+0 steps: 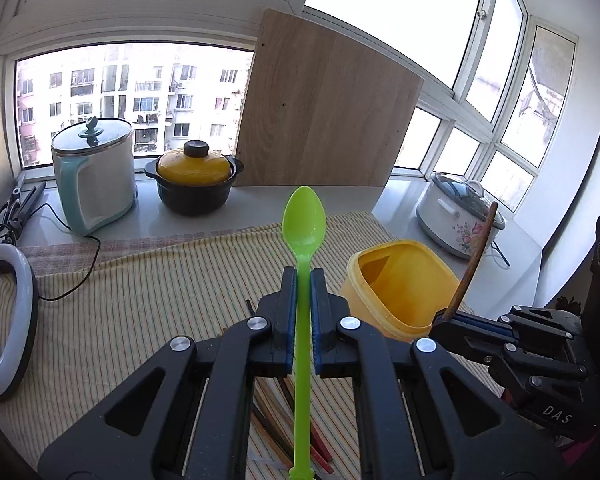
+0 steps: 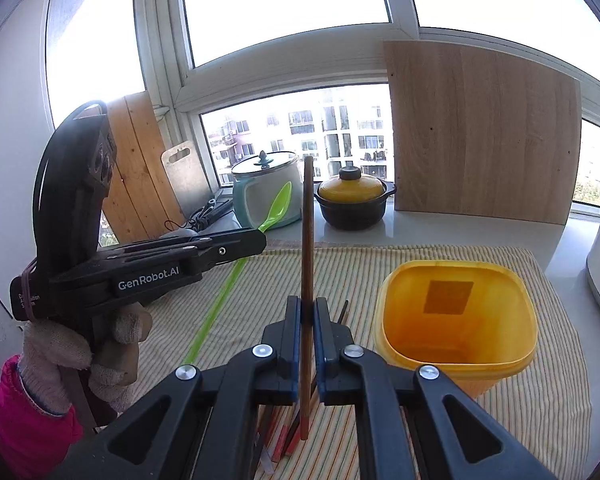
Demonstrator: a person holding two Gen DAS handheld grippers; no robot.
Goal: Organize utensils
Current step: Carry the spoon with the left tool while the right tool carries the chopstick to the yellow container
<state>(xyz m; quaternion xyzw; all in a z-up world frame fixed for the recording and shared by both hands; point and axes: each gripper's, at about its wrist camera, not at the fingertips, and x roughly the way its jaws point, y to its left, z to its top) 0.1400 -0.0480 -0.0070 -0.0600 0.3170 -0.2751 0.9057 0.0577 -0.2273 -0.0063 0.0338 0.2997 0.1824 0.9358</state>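
Observation:
My left gripper [image 1: 303, 276] is shut on a green plastic spoon [image 1: 303, 220], bowl pointing up and forward, above the striped cloth. It also shows in the right wrist view [image 2: 260, 236] at the left with the spoon [image 2: 278, 206]. My right gripper [image 2: 308, 304] is shut on a brown wooden chopstick [image 2: 307, 232] held upright; it shows in the left wrist view [image 1: 440, 320] with the chopstick [image 1: 476, 256]. An empty yellow plastic container [image 1: 396, 284] [image 2: 456, 316] stands on the cloth between the grippers. Several more chopsticks [image 1: 276, 412] [image 2: 288, 436] lie under the grippers.
A yellow striped cloth [image 1: 148, 288] covers the table. On the sill behind stand an electric pot [image 1: 96, 172], a yellow-lidded black casserole [image 1: 194, 178], a leaning wooden board [image 1: 324, 108] and a rice cooker [image 1: 456, 216]. A ring light [image 1: 8, 320] lies at the left.

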